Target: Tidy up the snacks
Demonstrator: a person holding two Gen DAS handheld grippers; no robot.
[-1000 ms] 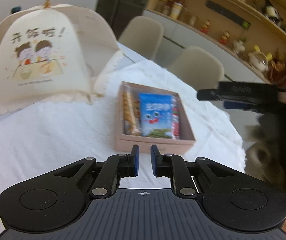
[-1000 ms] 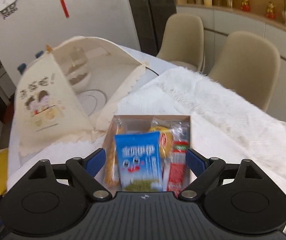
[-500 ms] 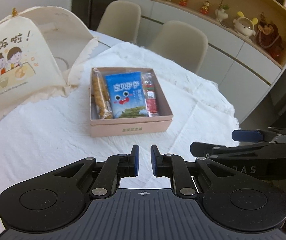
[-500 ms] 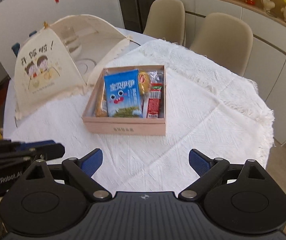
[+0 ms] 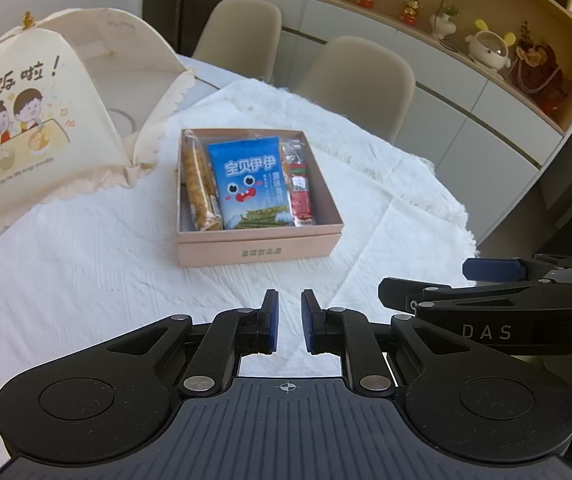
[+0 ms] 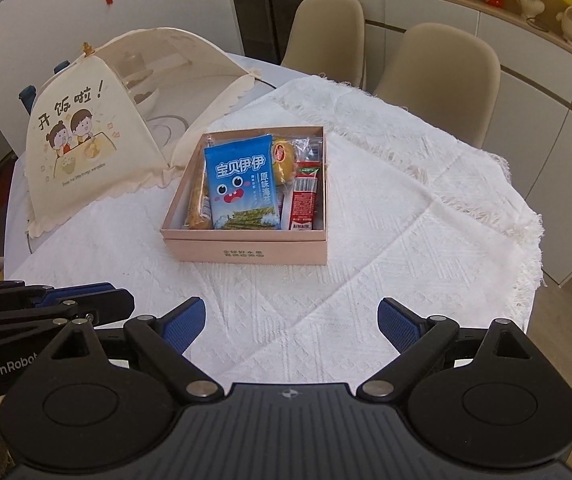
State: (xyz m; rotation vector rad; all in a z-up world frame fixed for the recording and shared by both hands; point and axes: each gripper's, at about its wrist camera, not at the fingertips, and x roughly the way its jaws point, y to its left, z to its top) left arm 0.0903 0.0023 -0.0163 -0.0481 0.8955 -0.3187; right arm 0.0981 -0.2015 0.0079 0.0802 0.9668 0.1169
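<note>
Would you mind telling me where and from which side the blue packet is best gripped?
Probably by its crimped top edge, from above: the blue packet lies flat on the other snacks in the pink box, with the walls blocking any side approach. The right gripper, already wide open, seems suited to it.

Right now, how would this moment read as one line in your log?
snacks: in pink box | left gripper: nearly shut, empty | right gripper: open, empty | both short of the box

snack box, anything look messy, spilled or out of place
Nothing stands out. The pink snack box sits flat on the white tablecloth, with the blue seaweed pack and other snacks inside; nothing has spilled onto the cloth.
</note>
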